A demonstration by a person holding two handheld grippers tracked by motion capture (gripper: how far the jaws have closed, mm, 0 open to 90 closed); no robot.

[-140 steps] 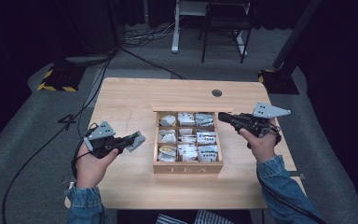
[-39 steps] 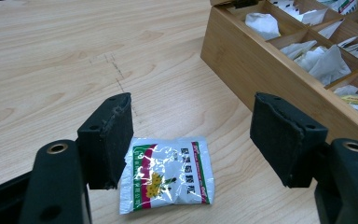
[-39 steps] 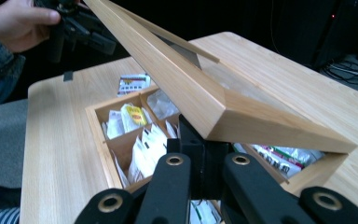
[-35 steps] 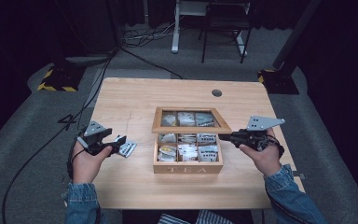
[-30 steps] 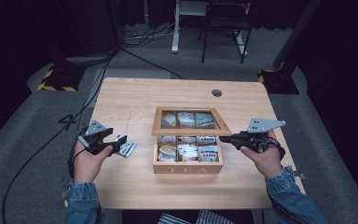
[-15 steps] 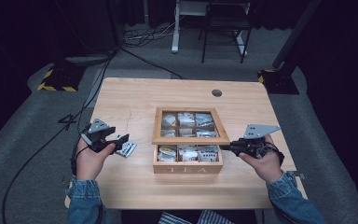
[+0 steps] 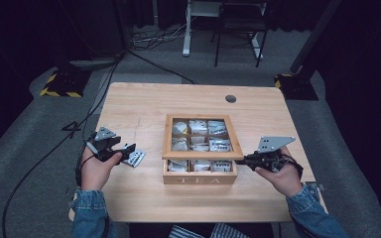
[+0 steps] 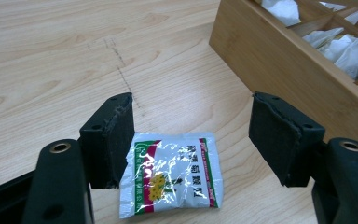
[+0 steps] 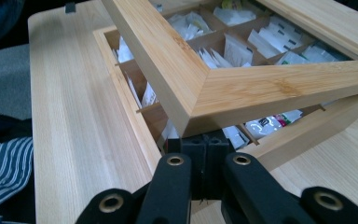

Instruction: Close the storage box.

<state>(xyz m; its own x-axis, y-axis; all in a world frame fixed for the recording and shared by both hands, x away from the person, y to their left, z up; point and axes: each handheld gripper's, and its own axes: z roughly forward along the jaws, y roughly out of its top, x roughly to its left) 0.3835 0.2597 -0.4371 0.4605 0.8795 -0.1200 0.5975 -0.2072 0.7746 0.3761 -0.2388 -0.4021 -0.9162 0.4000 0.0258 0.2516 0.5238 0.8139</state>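
standing on grey carpet, light wooden table, dark surroundings

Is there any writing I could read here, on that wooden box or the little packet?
"TEA": on the front of the wooden box.
Packet on the table between the left gripper's open jaws: printed characters down its foil face, too blurred to read.
Sachets inside the box, under the lid that the right gripper props up from below: small print, too small to read.
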